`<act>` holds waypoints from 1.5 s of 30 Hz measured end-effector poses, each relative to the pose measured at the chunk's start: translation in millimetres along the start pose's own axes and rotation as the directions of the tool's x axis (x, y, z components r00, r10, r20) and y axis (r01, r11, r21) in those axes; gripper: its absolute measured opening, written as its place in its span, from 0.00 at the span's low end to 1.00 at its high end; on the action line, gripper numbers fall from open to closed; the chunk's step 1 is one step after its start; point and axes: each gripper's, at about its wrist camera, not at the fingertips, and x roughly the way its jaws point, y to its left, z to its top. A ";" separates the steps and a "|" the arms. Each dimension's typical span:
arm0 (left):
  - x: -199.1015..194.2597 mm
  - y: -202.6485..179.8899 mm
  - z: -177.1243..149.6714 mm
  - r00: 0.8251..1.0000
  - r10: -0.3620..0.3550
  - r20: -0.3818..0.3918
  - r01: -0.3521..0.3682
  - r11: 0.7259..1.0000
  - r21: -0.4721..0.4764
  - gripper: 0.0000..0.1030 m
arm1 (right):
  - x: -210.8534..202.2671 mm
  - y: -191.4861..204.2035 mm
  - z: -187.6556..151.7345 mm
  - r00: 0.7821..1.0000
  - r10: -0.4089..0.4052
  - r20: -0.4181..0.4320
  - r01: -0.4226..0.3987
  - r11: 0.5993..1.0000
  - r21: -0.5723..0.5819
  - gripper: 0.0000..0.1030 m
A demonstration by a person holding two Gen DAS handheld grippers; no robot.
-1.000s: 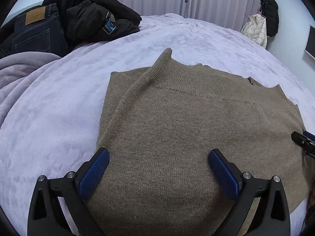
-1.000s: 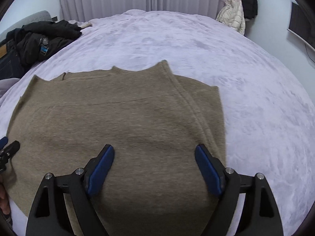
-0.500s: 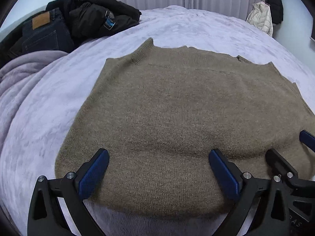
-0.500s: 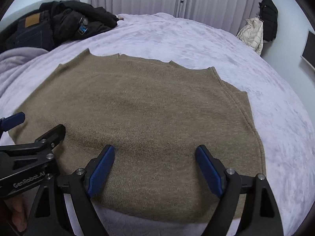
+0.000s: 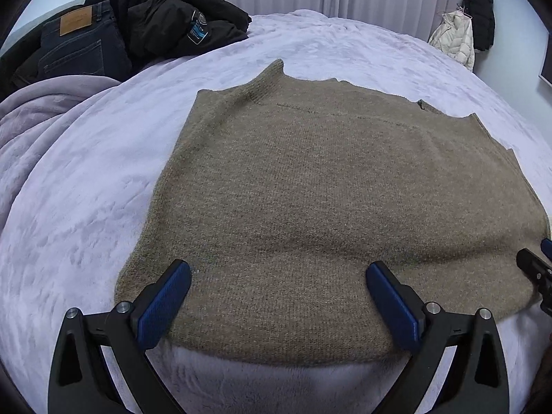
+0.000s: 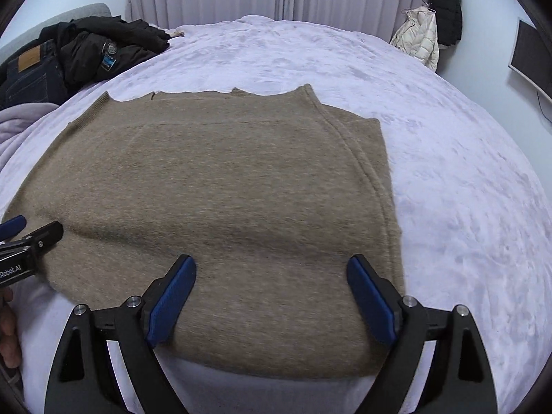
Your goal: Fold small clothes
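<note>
Beside the sweater [image 6: 220, 207], only the right view shows fingers [image 6: 8, 338].

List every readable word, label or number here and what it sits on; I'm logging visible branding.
"Robot.AI", start cut off by the frame edge: on the left gripper, seen from the right wrist.
Tan patch on the jeans: too blurred to read.
Blue tag and round badge on the black jacket: too small to read.
Brown sweater: no text.

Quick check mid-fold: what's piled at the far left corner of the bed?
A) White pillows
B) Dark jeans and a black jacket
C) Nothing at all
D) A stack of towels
B: dark jeans with a tan patch lie beside a black jacket on the bed.
</note>
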 end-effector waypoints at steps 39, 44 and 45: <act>34.3 -37.5 128.3 0.999 -0.042 -0.028 0.042 0.999 -0.008 1.00 | 6.4 21.3 103.5 0.994 0.074 0.076 -0.081 0.993 0.089 0.99; 85.2 -41.6 165.5 0.994 -0.035 -0.101 0.032 0.999 -0.032 1.00 | 61.7 42.6 147.0 0.992 0.122 -0.009 -0.121 0.991 0.054 0.99; 94.0 -39.8 167.0 0.993 -0.026 -0.114 0.022 0.999 -0.038 1.00 | 74.1 46.7 152.0 0.995 0.090 -0.030 -0.088 0.995 0.045 0.99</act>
